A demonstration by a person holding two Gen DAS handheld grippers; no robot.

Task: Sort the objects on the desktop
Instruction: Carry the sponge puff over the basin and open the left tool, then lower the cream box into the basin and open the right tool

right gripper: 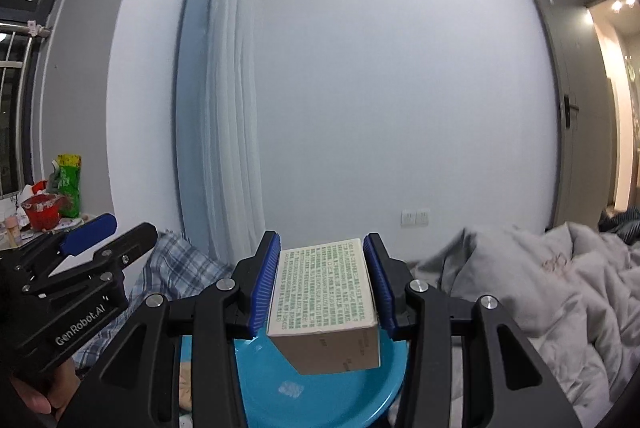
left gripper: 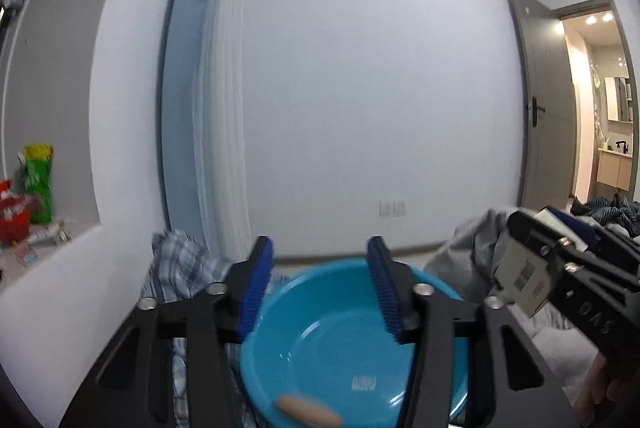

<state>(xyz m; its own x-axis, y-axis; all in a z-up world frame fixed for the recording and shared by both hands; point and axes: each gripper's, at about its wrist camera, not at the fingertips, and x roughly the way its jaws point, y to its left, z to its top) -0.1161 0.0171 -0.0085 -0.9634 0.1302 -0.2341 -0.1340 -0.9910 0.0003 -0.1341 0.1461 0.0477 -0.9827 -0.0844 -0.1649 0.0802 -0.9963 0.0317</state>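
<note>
A blue plastic basin (left gripper: 340, 340) sits low in the left wrist view, with a blurred tan sausage-shaped thing (left gripper: 308, 410) near its front. Above the basin my left gripper (left gripper: 319, 244) stands open, nothing between its blue pads. My right gripper (right gripper: 323, 244) is shut on a small cardboard box (right gripper: 324, 292) with green print on top, held over the same basin (right gripper: 320, 396). In the left wrist view the right gripper (left gripper: 520, 228) and its box (left gripper: 520, 276) show at the right. The right wrist view shows the left gripper (right gripper: 128, 228) at the left, in a hand (right gripper: 32, 396).
A plaid cloth (left gripper: 180, 260) lies left of the basin and a crumpled grey duvet (right gripper: 540, 288) spreads to the right. A ledge at far left holds a red basket (right gripper: 40, 212) and a green bag (left gripper: 38, 184). A white curtain (right gripper: 232, 108) and a grey door (left gripper: 536, 108) flank the wall.
</note>
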